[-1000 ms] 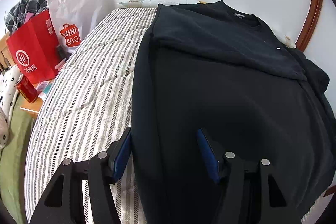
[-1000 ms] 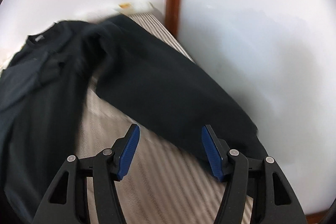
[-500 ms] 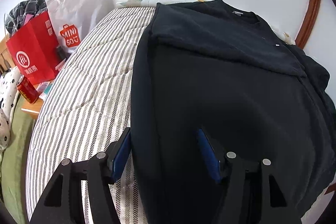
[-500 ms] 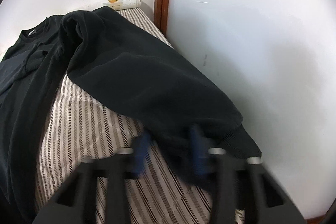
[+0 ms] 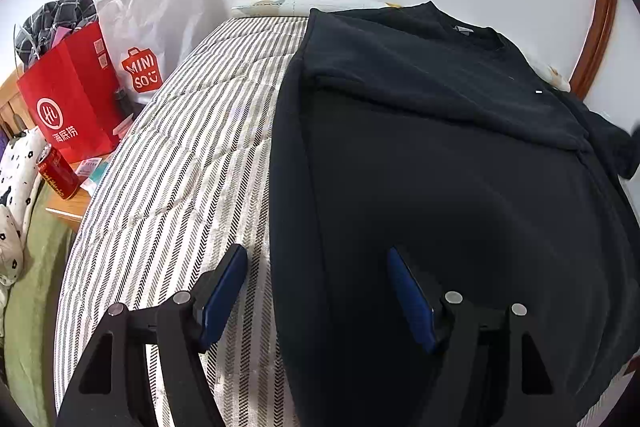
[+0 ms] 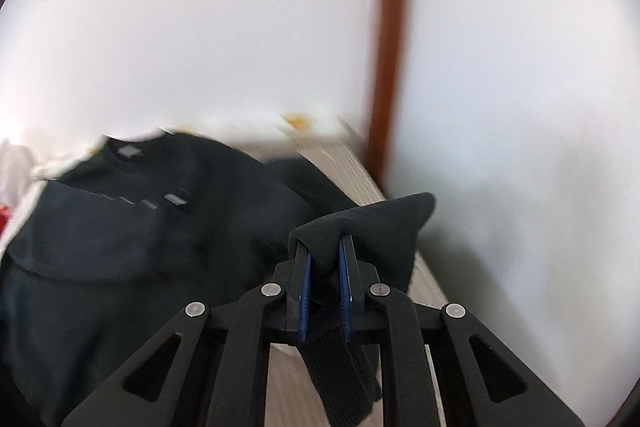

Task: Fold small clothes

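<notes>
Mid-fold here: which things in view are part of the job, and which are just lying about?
In the job:
- black sweatshirt
- its sleeve, pinched in the right claw, jaws closing
- left claw, opening, over the sweatshirt's edge
- striped bed

Lying about:
- red bag
- white Miniso bag
- red can

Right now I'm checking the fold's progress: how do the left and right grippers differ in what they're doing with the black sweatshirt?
The left gripper is open, jaws opening, astride the black sweatshirt's folded side edge on the striped bedcover, its pads not pressing the cloth. The right gripper is clamped on the sleeve near its ribbed cuff, jaws closing, cloth bunched between them. Both share blue pads and black frames.
</notes>
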The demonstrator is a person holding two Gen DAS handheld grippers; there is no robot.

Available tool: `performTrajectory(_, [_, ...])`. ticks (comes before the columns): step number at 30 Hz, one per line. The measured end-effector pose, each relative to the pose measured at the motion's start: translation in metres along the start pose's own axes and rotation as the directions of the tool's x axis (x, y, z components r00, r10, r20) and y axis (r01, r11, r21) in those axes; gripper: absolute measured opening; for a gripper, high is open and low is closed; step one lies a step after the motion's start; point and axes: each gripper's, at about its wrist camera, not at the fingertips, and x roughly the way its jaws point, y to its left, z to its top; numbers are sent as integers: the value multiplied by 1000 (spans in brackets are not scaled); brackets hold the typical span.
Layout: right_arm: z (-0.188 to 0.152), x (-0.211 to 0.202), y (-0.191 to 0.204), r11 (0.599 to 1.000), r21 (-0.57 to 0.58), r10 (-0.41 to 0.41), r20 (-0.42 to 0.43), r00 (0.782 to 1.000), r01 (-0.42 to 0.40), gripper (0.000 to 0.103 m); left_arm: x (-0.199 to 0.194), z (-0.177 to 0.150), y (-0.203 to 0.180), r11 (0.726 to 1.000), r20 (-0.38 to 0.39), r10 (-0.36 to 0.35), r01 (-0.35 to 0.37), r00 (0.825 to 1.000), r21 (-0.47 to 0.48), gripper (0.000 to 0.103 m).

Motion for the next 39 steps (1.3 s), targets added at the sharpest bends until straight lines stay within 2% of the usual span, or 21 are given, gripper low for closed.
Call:
performTrajectory(4, [25, -12, 68, 989, -77, 129, 48, 990, -125, 12, 1, 0, 0, 1000, 13, 2, -2, 1000, 12, 73])
performTrajectory(7, [36, -7, 123, 967, -130, 227, 47, 973, -219, 12, 1, -1, 3, 1000, 19, 24, -23, 1000, -8, 79])
performTrajectory(12, [25, 16, 210, 913, -215, 350, -32, 936, -348, 13, 2, 1, 5, 999, 18, 41, -40, 999, -24, 79])
performTrajectory(16, [-7, 49, 250, 897, -246, 337, -156, 928, -367, 15, 2, 1, 3, 999, 16, 40, -40, 999, -23, 79])
performTrajectory(19, [-26, 79, 255, 898, -227, 317, -262, 912, -377, 28, 3, 1, 2, 999, 14, 44, -44, 999, -23, 79])
performTrajectory(21, [-32, 90, 248, 898, -209, 317, -304, 898, -387, 47, 2, 1, 1, 999, 12, 43, -43, 999, -20, 78])
performTrajectory(25, [-35, 67, 209, 907, -173, 335, -257, 907, -384, 59, -7, 4, -13, 998, 39, 17, -19, 999, 61, 76])
performTrajectory(27, [-35, 53, 182, 921, -140, 332, -209, 920, -364, 73, -14, 8, -22, 996, 59, 9, -14, 998, 88, 76])
performTrajectory(29, [-35, 49, 159, 937, -99, 314, -194, 930, -336, 74, -19, 13, -29, 995, 69, -15, 8, 998, 99, 76])
performTrajectory(32, [-41, 63, 135, 947, -36, 301, -245, 921, -319, 74, -20, 22, -36, 994, 64, -68, 62, 996, 89, 76])
performTrajectory(34, [-46, 75, 130, 940, 20, 332, -276, 902, -340, 69, -19, 25, -38, 994, 53, -81, 76, 995, 80, 76])
performTrajectory(35, [-48, 79, 130, 933, 36, 354, -283, 891, -359, 62, -18, 26, -38, 994, 45, -90, 87, 995, 73, 76])
performTrajectory(39, [-55, 91, 153, 911, 35, 400, -325, 857, -412, 46, -18, 25, -33, 995, 27, -81, 79, 996, 63, 76])
